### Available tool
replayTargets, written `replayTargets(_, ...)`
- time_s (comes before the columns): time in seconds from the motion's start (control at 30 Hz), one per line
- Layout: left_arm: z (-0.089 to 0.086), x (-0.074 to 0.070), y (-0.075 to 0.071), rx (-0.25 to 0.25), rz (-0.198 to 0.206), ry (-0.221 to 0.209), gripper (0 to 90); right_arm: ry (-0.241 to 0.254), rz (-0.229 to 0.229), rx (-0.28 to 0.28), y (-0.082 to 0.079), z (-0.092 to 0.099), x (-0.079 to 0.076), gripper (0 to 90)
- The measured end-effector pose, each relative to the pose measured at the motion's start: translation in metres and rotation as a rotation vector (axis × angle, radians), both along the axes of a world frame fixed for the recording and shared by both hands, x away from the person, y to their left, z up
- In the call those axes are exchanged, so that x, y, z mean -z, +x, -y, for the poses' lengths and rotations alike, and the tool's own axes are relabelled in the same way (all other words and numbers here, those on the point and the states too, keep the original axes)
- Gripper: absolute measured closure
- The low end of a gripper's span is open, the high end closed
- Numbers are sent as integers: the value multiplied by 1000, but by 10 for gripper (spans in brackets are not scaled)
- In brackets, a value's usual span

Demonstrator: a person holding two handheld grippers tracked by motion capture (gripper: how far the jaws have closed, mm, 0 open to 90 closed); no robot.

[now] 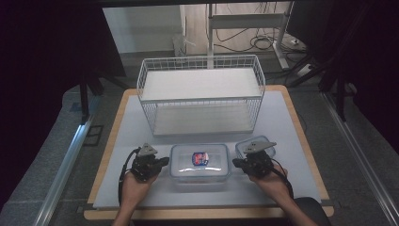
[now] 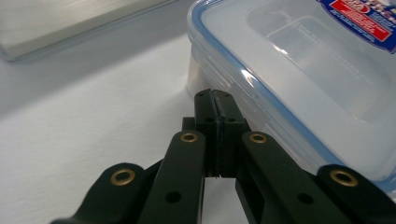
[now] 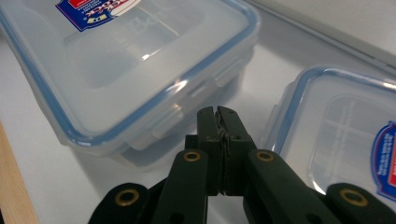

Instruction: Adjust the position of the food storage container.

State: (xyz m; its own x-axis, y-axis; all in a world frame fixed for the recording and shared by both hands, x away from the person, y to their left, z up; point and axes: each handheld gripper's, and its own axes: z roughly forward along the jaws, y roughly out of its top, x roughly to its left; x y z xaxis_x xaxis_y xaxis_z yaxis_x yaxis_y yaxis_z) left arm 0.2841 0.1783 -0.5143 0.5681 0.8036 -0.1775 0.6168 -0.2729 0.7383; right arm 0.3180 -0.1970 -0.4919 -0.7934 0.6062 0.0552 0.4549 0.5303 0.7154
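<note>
High view: a large clear lidded food container [image 1: 200, 162] sits on the white table [image 1: 282, 117] near the front edge, a red-and-blue label on its lid; the left gripper [image 1: 162, 162] flanks its left end and the right gripper [image 1: 236, 162] its right end, each pointing inward; a smaller lidded container [image 1: 244, 147] lies just behind the right gripper; a white wire basket [image 1: 201, 94] stands farther back with nothing visible in it.

Left gripper view: the left gripper [image 2: 213, 95] has its jaws pressed together with nothing between them, tips just at the large container's [image 2: 299, 70] side wall below the blue-sealed lid; whether they touch it I cannot tell.

Right gripper view: the right gripper [image 3: 216, 112] is likewise closed on nothing, tips near the large container's [image 3: 126, 70] end latch; the smaller container [image 3: 341, 126] lies just beside it; both boxes look empty through their lids, though the view is dim.

Judgement: the step seems to be squeezing the large container between two closed grippers to lift or slide it; press evenly from both ends, below the lid rim, keep the tips level, and mind the smaller container at the right.
</note>
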Motion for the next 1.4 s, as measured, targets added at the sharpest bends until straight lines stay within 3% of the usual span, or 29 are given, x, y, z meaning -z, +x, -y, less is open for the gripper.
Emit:
replayTargets(0.07,3,1,-1,1,-6,-8,900,2,-4,3,0,0,1,888)
replayTargets(0.23,15,5,-3,20,-14,40,900,6,-6,20,2,4,2,894)
replayTargets(0.33,16,4,-4,23,-12,45,900,6,-14,34,2,4,3,895)
replayTargets(0.53,10,1,-5,19,4,23,876,-17,14,51,1,2,3,896)
replayTargets(0.63,6,0,-6,14,9,2,876,-35,37,87,3,5,3,896)
replayTargets(0.83,3,0,-6,19,7,-4,880,-27,46,169,14,27,0,896)
replayTargets(0.93,2,0,-6,19,5,-11,882,-26,48,180,14,30,0,895)
replayTargets(1.07,5,1,-6,29,-4,-20,887,6,27,122,5,21,0,893)
replayTargets(1.2,11,2,-6,22,-4,19,898,-4,19,59,-1,5,5,887)
replayTargets(1.27,13,3,-6,20,-13,22,899,-19,22,52,-2,1,7,889)
replayTargets(1.4,22,3,-8,33,-12,54,900,-3,-4,70,-1,6,7,894)
